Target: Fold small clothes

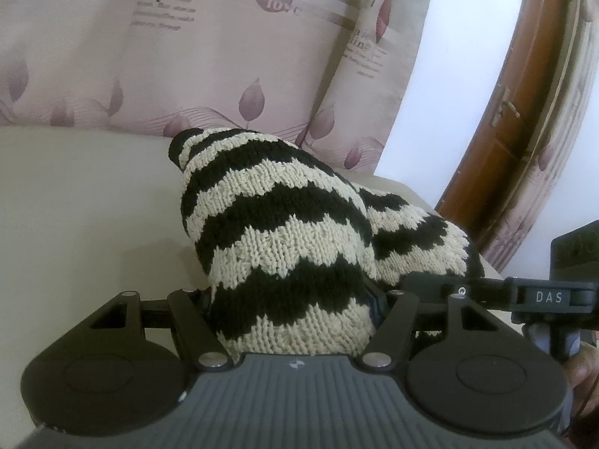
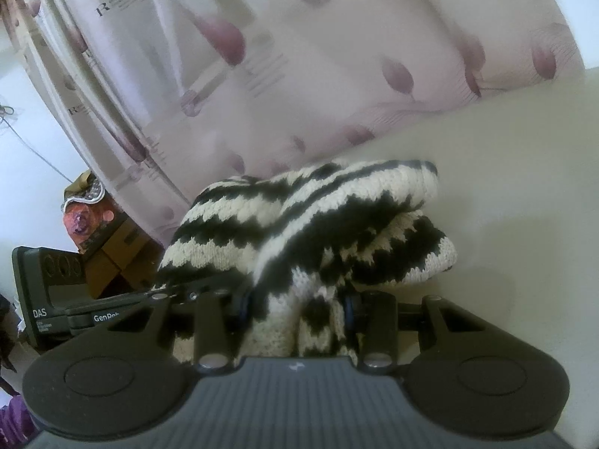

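Note:
A small knitted garment (image 1: 284, 232) with black and cream zigzag stripes lies bunched on a cream surface (image 1: 82, 205). My left gripper (image 1: 294, 299) is shut on its near edge; the knit fills the space between the jaws and hides the fingertips. In the right wrist view the same garment (image 2: 318, 224) is folded over itself in layers. My right gripper (image 2: 295, 307) is shut on a bunch of the garment's near edge. The right gripper's body (image 1: 543, 295) shows at the right of the left view, the left gripper's body (image 2: 75, 310) at the left of the right view.
A pink curtain with leaf prints (image 1: 187, 56) hangs right behind the surface. A brown wooden door (image 1: 524, 131) stands at the right of the left view. Cardboard boxes and a floral item (image 2: 101, 239) sit at the left of the right view.

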